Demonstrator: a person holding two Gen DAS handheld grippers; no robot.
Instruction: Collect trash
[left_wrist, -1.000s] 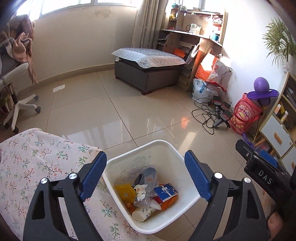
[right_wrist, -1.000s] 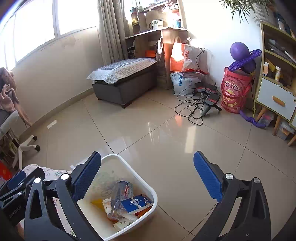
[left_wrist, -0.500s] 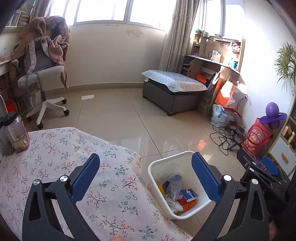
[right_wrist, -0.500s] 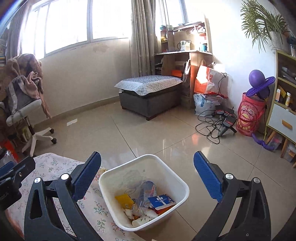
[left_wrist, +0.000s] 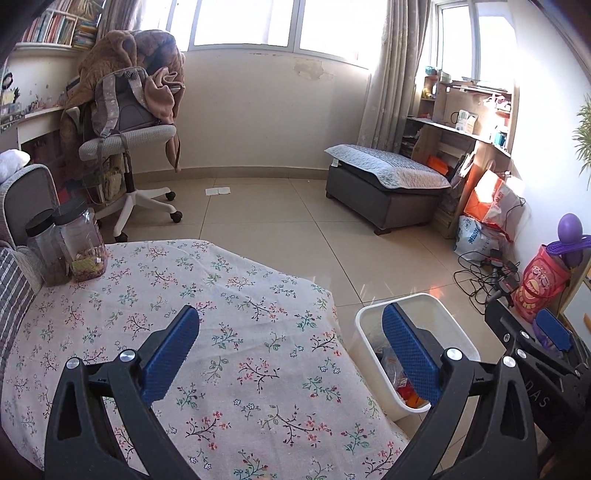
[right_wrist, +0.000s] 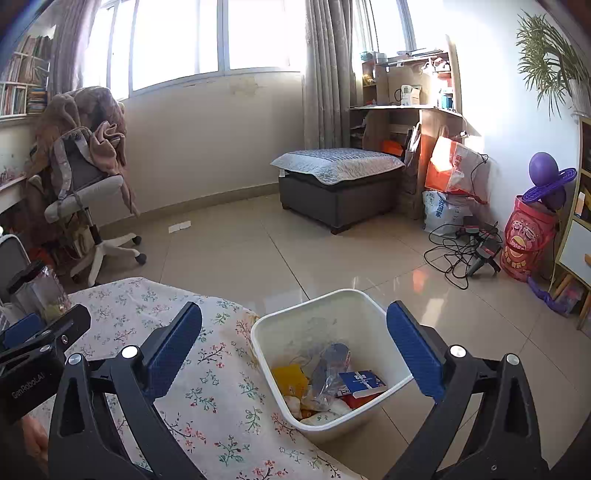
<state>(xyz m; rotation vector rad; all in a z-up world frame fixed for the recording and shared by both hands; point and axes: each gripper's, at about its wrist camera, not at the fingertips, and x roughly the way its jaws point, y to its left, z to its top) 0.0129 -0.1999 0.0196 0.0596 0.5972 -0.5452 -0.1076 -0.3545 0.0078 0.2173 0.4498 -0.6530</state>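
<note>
Two tools were in view, both gaping and empty. Left tool hung over the flowered tabletop; its jaws had just been opening to full width, with nothing between them. Right tool also stood released, framing the bin, nothing pinched.

Bin sat on the floor, hard against the tabletop's edge. Inside lay the trash: a yellow wrapper, a crushed clear bottle, a blue-and-white carton, something orange, pale scraps at the bottom.

Tabletop cloth looked bare of litter where visible. Two jars stood at its far left corner, apparently not refuse. One white scrap of paper lay on the floor near the wall, well apart from the bin.

Judged step: drop-off finished, tools freed, search for the next piece in hand. Task seemed mostly done.

Next move, as I read it: scan the tabletop and floor for leftovers. If the paper counts, it would need a long reach and a low, flat pinch, thin sheet on slick tile being hard to lift.
</note>
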